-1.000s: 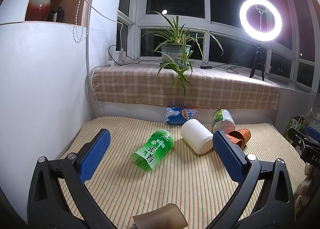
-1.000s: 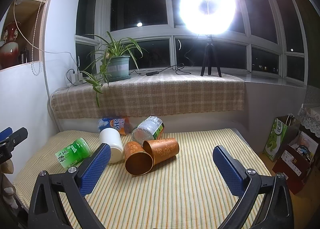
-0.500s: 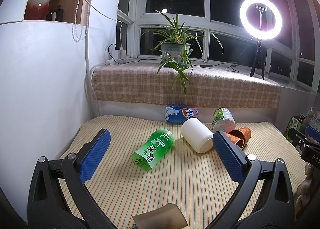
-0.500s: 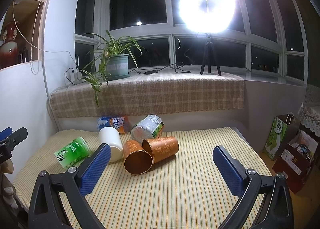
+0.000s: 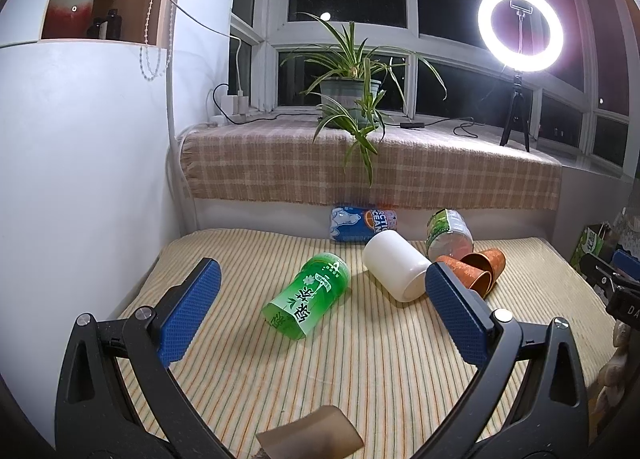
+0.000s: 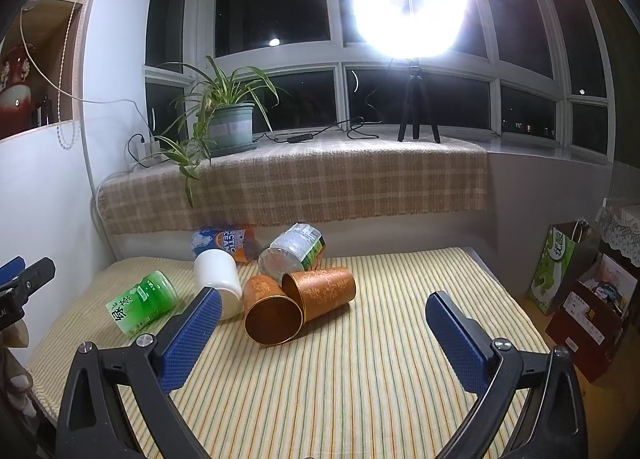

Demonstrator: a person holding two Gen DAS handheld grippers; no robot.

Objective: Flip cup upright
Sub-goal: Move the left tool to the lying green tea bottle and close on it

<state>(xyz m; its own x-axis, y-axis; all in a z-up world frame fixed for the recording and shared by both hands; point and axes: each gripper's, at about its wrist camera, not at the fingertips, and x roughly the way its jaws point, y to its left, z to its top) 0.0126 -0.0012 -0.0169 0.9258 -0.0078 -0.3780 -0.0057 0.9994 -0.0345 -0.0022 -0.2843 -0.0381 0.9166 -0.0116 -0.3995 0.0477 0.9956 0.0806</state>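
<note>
Several cups lie on their sides on a striped mat (image 5: 360,359). A green cup (image 5: 308,305) lies nearest my left gripper (image 5: 324,319), which is open and empty just short of it. A white cup (image 5: 396,269) lies beside it, then two orange cups (image 5: 476,269). In the right wrist view the two orange cups (image 6: 296,305) lie ahead and left of my right gripper (image 6: 324,333), which is open and empty. The white cup (image 6: 218,279) and green cup (image 6: 140,305) lie further left.
A blue-orange cup (image 5: 362,223) and a clear green-labelled cup (image 5: 448,233) lie at the mat's back edge under a checked ledge (image 5: 360,163) with a potted plant (image 5: 348,95) and ring light (image 5: 520,31). White wall on the left. Bags (image 6: 568,271) stand right of the mat.
Both grippers have barely moved; the views shift only slightly. The cups lie as before.
</note>
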